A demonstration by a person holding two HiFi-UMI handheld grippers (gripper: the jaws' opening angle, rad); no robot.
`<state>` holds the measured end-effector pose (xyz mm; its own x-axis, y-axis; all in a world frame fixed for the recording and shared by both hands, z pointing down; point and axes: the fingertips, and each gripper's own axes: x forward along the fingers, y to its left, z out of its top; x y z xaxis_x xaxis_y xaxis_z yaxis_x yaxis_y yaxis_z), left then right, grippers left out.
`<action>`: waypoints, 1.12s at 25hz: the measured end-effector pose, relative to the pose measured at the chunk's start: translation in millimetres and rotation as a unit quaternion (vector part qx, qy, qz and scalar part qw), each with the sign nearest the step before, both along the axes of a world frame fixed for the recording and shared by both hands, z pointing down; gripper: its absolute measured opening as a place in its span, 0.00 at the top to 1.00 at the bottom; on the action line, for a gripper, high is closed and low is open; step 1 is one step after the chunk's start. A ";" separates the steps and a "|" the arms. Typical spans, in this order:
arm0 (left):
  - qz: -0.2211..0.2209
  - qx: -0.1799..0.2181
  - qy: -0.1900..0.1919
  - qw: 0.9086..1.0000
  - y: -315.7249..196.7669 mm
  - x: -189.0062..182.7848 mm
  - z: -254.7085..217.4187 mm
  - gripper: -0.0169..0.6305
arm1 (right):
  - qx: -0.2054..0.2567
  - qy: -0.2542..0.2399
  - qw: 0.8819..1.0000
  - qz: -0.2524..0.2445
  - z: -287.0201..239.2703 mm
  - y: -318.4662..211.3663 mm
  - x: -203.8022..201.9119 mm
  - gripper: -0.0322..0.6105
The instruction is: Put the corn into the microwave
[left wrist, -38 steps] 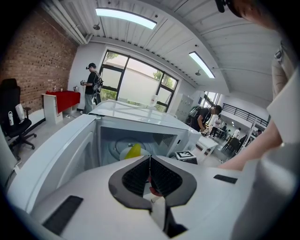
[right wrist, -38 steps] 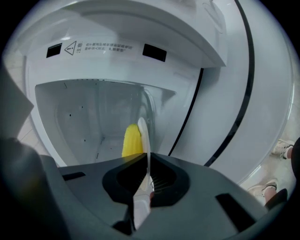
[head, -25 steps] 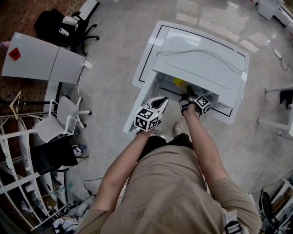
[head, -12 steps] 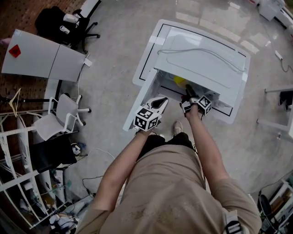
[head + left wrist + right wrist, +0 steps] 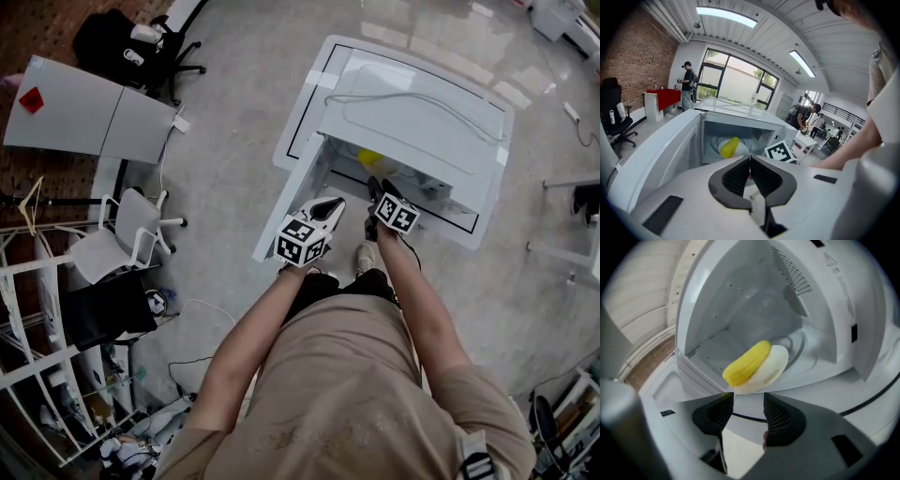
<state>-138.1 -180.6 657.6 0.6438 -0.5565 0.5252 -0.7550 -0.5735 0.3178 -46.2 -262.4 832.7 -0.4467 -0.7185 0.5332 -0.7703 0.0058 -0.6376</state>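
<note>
The corn (image 5: 746,363) is seen lying on a white plate (image 5: 774,369) on the floor of the microwave (image 5: 412,122), toward the near edge of the cavity, so the placing itself is judged done. The right gripper (image 5: 747,397) is held just outside the cavity mouth. Its jaws have just been opening and are now spread wide, with nothing between them and the corn lying clear beyond their tips. The left gripper (image 5: 750,159) is held at the near left, just beside the open door (image 5: 289,211), and its jaws are clenched together on nothing.

The step in hand is taken to be the clearing of the right gripper from the opening, ahead of the door being shut. It is best drawn straight back toward the near side and kept above the front sill, so that the plate's near rim is not caught and dragged out. The jaws are better left spread until they are well clear of the plate.

The door is hinged at the left and stands swung wide. A push from the closed left jaws against its outer face should be enough, and no grasp is needed. A slow swing is advised, since a hard slam could jolt the plate and roll the corn off it.
</note>
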 end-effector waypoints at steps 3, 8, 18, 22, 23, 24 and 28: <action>-0.002 0.003 0.000 1.000 1.9 -0.7 -2.4 0.96 | 0.004 0.067 0.998 -0.018 9.4 -6.0 -1.8 0.63; -0.009 0.002 -0.003 1.000 6.4 -8.0 -2.9 0.96 | 0.014 0.117 0.993 -0.030 8.8 -17.7 0.6 0.63; -0.020 -0.004 -0.008 1.000 13.0 -19.7 4.5 0.97 | -0.021 0.111 0.994 0.010 12.0 -35.9 24.0 0.67; -0.021 -0.006 -0.007 1.000 14.5 -21.3 5.0 0.96 | -0.027 0.113 0.993 0.016 10.4 -34.2 24.9 0.70; -0.020 -0.006 -0.007 1.000 14.8 -21.7 4.2 0.96 | -0.027 0.116 0.993 0.015 8.5 -32.9 24.6 0.70; -0.021 -0.006 -0.007 1.000 15.0 -22.3 3.6 0.96 | -0.022 0.123 0.992 0.011 6.1 -30.9 23.8 0.70; -0.022 -0.005 -0.007 1.000 14.7 -22.2 3.4 0.96 | 0.021 0.163 0.986 -0.016 -1.2 -20.3 16.9 0.70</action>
<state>-160.3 -166.0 661.0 0.6124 -0.5782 0.5391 -0.7831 -0.5372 0.3135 -29.3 -282.7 831.5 -0.2800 -0.7314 0.6218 -0.9330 0.0549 -0.3556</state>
